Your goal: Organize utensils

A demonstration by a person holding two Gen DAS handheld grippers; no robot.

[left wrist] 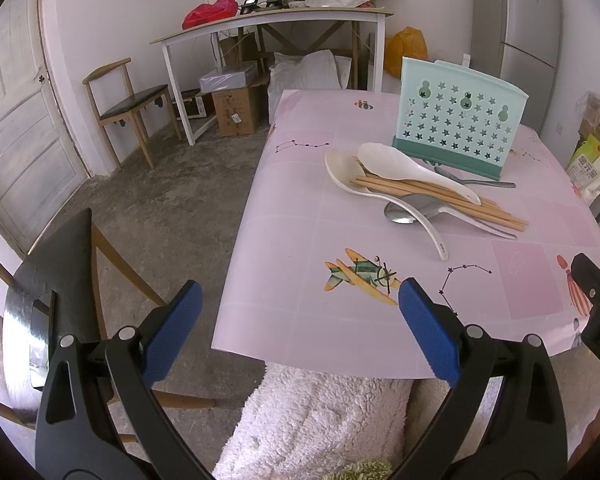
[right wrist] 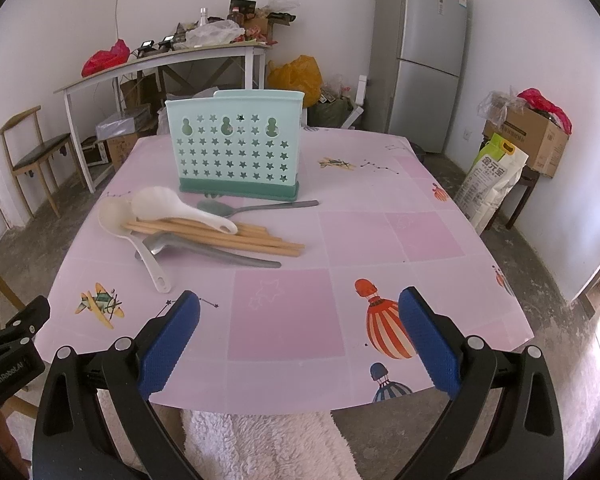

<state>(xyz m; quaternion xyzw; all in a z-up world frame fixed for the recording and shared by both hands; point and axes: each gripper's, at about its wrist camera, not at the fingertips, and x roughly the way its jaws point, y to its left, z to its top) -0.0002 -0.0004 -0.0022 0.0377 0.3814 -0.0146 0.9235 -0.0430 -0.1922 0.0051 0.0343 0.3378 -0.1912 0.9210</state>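
A mint-green utensil holder point(right wrist: 236, 148) with star holes stands upright on the pink table point(right wrist: 380, 236); it also shows in the left wrist view point(left wrist: 458, 120). In front of it lies a pile: two white spoons point(right wrist: 180, 209) point(left wrist: 404, 168), wooden chopsticks point(right wrist: 228, 236) point(left wrist: 440, 200) and grey metal spoons point(right wrist: 216, 254) point(left wrist: 404, 210). One more metal spoon point(right wrist: 252, 208) lies by the holder's base. My left gripper point(left wrist: 300, 320) is open and empty at the table's near left edge. My right gripper point(right wrist: 300, 328) is open and empty over the near edge.
A wooden chair point(left wrist: 60, 280) stands left of the table. A white fluffy cloth point(right wrist: 260, 440) is below the near edge. A cluttered side table point(right wrist: 160, 60), a fridge point(right wrist: 420, 52), boxes and bags point(right wrist: 492, 184) stand around the room.
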